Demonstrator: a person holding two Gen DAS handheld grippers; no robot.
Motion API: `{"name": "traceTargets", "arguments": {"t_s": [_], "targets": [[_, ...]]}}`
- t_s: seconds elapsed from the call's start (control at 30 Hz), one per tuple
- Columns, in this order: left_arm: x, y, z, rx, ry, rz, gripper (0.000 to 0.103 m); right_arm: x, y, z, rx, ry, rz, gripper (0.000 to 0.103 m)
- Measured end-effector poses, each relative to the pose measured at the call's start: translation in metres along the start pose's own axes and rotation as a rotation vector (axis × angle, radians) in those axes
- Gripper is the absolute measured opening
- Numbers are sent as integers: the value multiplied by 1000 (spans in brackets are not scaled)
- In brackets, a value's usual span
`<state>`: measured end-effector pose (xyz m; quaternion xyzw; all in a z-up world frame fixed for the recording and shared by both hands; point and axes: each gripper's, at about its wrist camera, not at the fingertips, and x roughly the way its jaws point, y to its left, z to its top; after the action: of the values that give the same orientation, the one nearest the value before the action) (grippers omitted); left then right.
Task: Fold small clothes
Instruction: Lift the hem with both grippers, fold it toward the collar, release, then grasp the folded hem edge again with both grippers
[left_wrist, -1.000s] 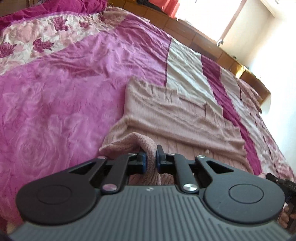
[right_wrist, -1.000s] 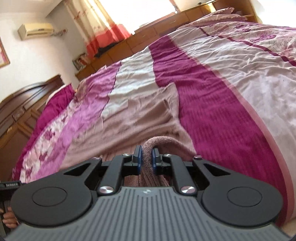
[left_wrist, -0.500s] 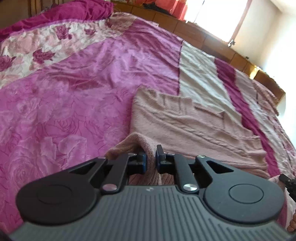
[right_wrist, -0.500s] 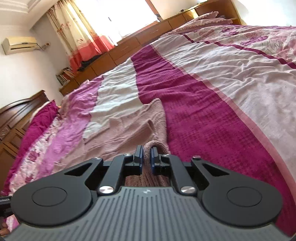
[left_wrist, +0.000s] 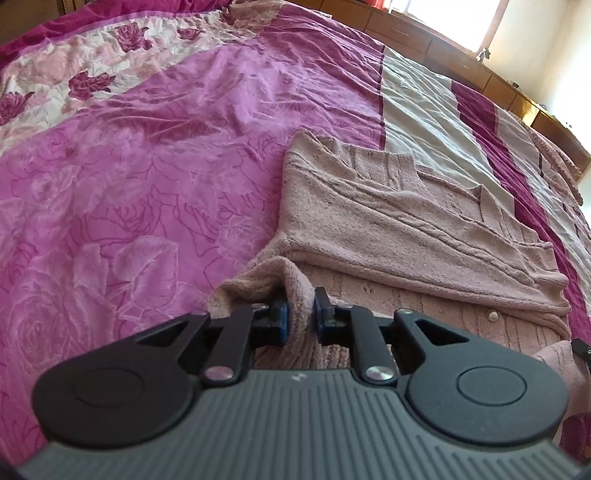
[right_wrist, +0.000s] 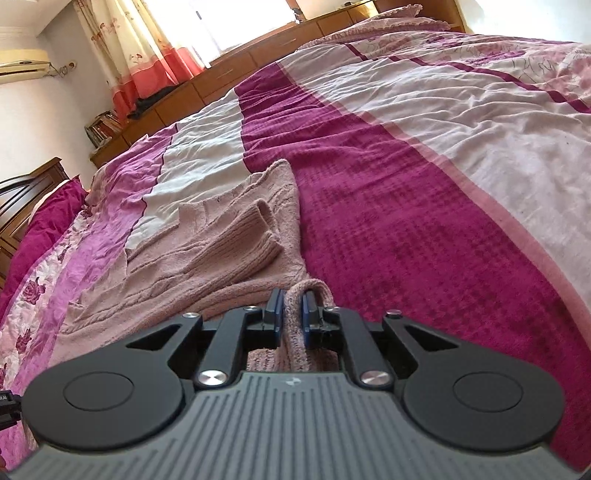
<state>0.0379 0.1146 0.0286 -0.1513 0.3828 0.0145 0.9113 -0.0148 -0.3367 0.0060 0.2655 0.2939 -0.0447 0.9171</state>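
right now a dusty-pink knitted sweater (left_wrist: 399, 236) lies spread on the bed (left_wrist: 129, 166), across the bedspread's magenta rose-printed panel, its cream stripe and its dark crimson stripe. the left gripper (left_wrist: 300, 317) is clenched on a raised fold of the sweater's near edge, the knit bunched up between its blue-padded fingers (left_wrist: 282, 319). a small pale button (left_wrist: 492, 315) shows on the ribbed layer just beyond that gripper.

seen from the right wrist, the same sweater (right_wrist: 207, 251) lies with a ribbed sleeve cuff (right_wrist: 258, 240) resting on top of its body. the right gripper (right_wrist: 291, 314) is likewise pinched on a loop of the knit edge, which stands up between its fingers (right_wrist: 306, 314) beside the dark crimson stripe of the bed (right_wrist: 406, 203).

both grasped edges sit lifted off the bedspread, while the far part of the garment lies flat and a little wrinkled. beyond the bed stand wooden cabinets (right_wrist: 229, 77), a curtain (right_wrist: 136, 55) with a red hem, and a wall air conditioner (right_wrist: 22, 62).
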Motion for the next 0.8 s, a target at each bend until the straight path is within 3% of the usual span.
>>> {"name": "traceTargets", "arguments": {"t_s": [0.13, 0.3, 0.37, 0.57, 0.8], "targets": [[-5, 1, 1, -12, 13, -2, 27, -6, 0, 2, 20, 10, 22, 24], [-18, 0, 3, 18, 15, 14, 47, -21, 0, 4, 19, 8, 29, 47], [-25, 0, 2, 47, 7, 23, 52, -28, -1, 4, 16, 10, 34, 51], [-41, 6, -5, 75, 19, 28, 52, -51, -10, -2, 13, 29, 24, 55], [-48, 9, -19, 100, 40, 3, 52, -69, -10, -14, -3, 66, 70, 55]]}}
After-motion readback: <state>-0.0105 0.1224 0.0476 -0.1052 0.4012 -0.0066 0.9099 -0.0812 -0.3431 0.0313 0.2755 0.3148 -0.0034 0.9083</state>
